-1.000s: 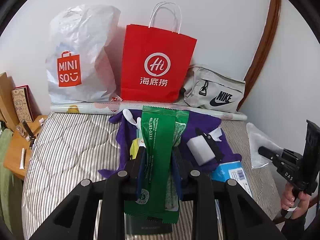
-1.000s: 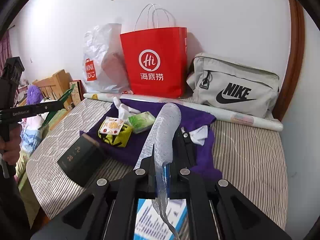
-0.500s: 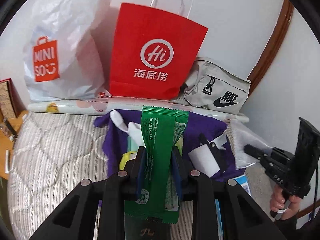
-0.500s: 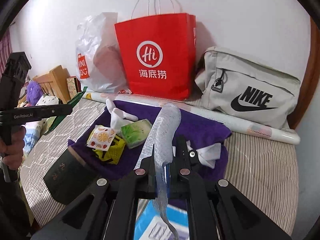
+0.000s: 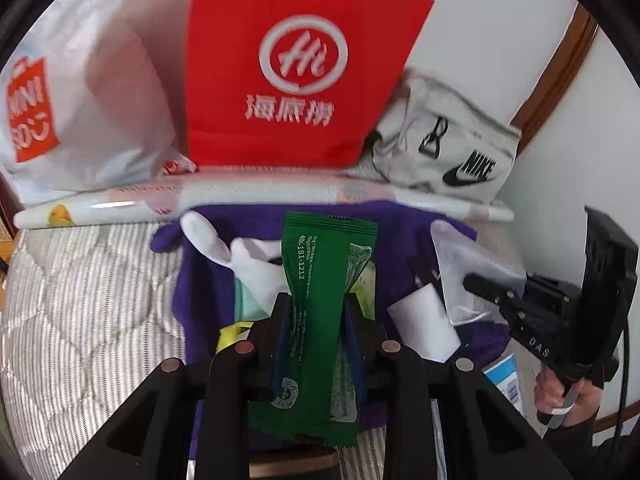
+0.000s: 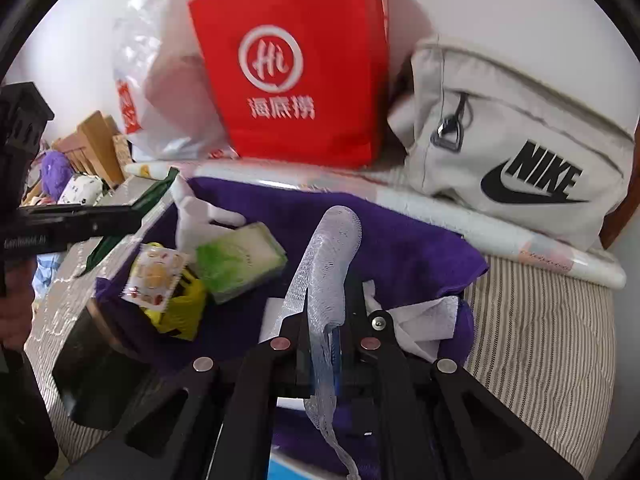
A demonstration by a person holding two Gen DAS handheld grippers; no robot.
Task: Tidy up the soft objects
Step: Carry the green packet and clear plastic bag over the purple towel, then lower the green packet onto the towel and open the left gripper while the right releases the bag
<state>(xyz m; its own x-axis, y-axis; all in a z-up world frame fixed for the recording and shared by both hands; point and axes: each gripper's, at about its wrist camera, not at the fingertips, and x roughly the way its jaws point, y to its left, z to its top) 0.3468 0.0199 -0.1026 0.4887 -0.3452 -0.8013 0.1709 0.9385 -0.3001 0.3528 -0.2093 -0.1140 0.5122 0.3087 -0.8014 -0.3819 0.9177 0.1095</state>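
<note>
My left gripper (image 5: 316, 304) is shut on a green foil packet (image 5: 320, 280) and holds it above a purple cloth (image 5: 208, 280) on the bed. My right gripper (image 6: 324, 300) is shut on a white mesh strip (image 6: 332, 248) over the same cloth (image 6: 400, 240). On the cloth lie a white glove (image 6: 192, 216), a green tissue pack (image 6: 240, 260), a small fruit-print sachet (image 6: 156, 276) on a yellow item (image 6: 180, 312), and white paper (image 6: 424, 316). The right gripper shows at the right of the left wrist view (image 5: 480, 284); the left gripper shows at the left of the right wrist view (image 6: 136, 216).
A red paper bag (image 5: 296, 72), a white Miniso plastic bag (image 5: 80, 92) and a grey Nike pouch (image 6: 520, 152) stand against the wall behind a rolled sheet (image 5: 240, 196). A dark box (image 6: 96, 364) lies at the cloth's near left. The striped bedcover (image 6: 552, 336) extends right.
Both grippers have moved forward toward the bags at the wall, still holding the green packet and the mesh strip. The bags and cloth appear larger and closer.
</note>
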